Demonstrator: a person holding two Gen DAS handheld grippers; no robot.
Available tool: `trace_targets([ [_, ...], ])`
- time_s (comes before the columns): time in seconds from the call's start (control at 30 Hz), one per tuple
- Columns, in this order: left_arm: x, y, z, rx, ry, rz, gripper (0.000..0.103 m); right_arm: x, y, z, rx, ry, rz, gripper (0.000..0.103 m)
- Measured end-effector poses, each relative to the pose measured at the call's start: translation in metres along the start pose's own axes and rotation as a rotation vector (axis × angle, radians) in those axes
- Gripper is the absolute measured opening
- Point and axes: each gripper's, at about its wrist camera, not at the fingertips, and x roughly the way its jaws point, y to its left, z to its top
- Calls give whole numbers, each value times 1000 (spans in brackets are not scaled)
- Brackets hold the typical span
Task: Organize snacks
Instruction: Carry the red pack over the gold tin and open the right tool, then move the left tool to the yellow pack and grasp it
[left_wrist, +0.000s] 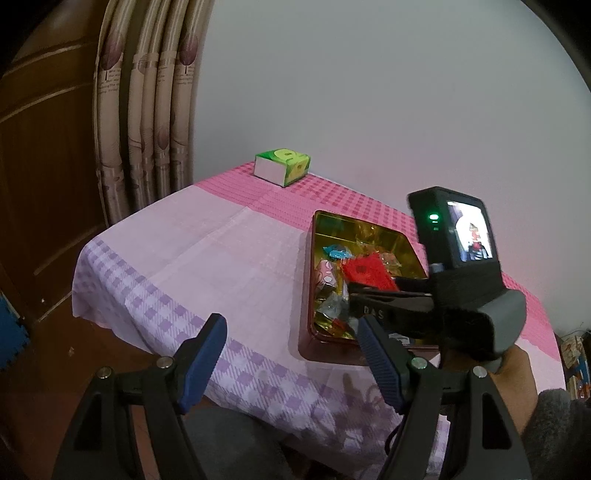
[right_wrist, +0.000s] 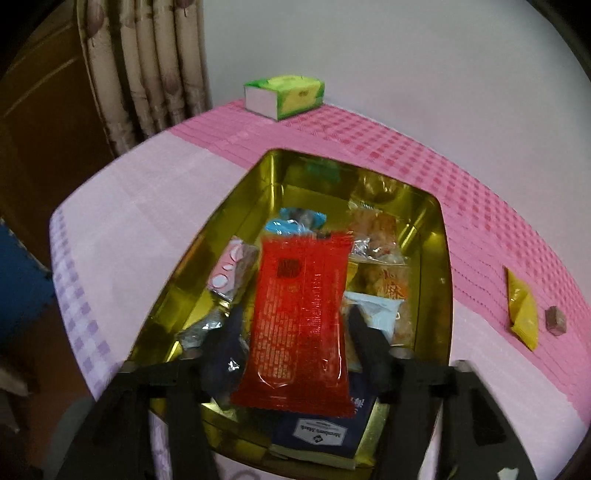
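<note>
The right gripper (right_wrist: 293, 332) hangs over the gold tin (right_wrist: 436, 266) with its jaws apart; a red packet (right_wrist: 299, 317) lies between its two fingers, and neither pad presses on it. The packet rests on top of the other snacks in the tin, among them a pink wrapper with white spots (right_wrist: 227, 275), a blue wrapper (right_wrist: 286, 225), clear bags of orange crackers (right_wrist: 384, 254) and a dark blue packet (right_wrist: 321, 435) at the near end. From the left wrist view the right gripper (left_wrist: 354, 291) reaches into the tin (left_wrist: 365, 229), carried by a hand (left_wrist: 517, 387) in a grey sleeve. The left gripper (left_wrist: 291, 354) hovers wide, with nothing between its blue pads (left_wrist: 203, 365), above the near edge of the table. The table wears a pink and lilac checked cloth (right_wrist: 147, 206). To the right of the tin, apart from it, a yellow packet (right_wrist: 522, 310) and a small brown wrapped sweet (right_wrist: 555, 320) lie on the cloth. A green box (right_wrist: 284, 96) sits at the far edge by the wall, near a curtain (right_wrist: 147, 66).
</note>
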Motion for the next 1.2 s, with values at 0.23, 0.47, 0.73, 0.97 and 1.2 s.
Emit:
trace_targets([
  [0.23, -15, -6, 4, 37, -78, -52, 75, -68, -55, -35, 108, -162, 31, 89],
  [0.47, 0, -61, -12, 235, -21, -181, 75, -137, -183, -159, 382, -185, -132, 93],
  [0.73, 70, -199, -5, 349, 132, -304, 75, -171, -283, -260, 777, -187, -165, 97],
  [0.97, 158, -319, 14, 388, 220, -259, 75, -209, -289, -231, 704, -291, -147, 100],
  [1.2, 235, -371, -2, 447, 299, -106, 75, -228, -294, -234, 715, -322, -105, 101],
])
